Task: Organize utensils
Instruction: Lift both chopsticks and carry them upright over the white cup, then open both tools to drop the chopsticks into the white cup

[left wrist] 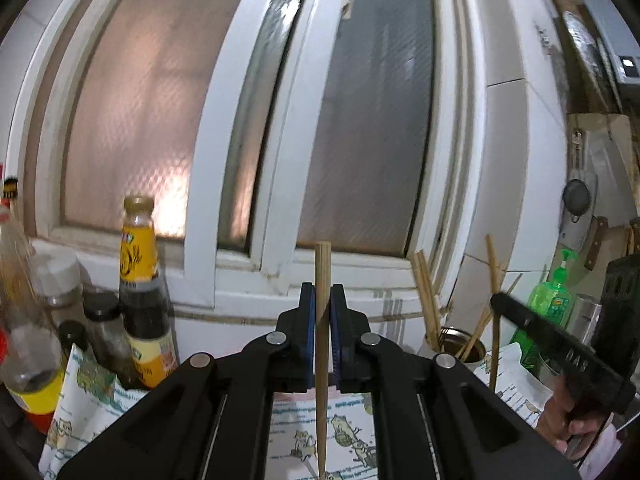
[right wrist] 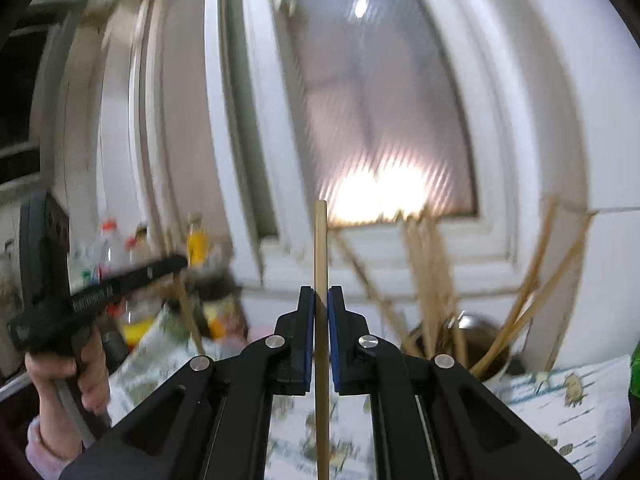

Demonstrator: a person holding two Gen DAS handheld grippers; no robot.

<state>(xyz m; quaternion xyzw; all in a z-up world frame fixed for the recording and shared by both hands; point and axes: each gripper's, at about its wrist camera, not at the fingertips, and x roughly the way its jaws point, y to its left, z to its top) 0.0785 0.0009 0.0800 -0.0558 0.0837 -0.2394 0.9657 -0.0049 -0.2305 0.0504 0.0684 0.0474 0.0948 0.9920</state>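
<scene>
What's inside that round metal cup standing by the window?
Several wooden chopsticks stand in the round metal cup, leaning outward in different directions. Their lower ends and the cup's bottom are hidden by its wall, so anything else inside cannot be seen.

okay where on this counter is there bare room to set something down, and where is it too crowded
Free: the printed cloth between the sauce bottles and the metal chopstick can. More bare cloth lies between the can and the green soap bottle. Crowded: the bottle cluster, and around the can, where chopsticks splay outward.
</scene>
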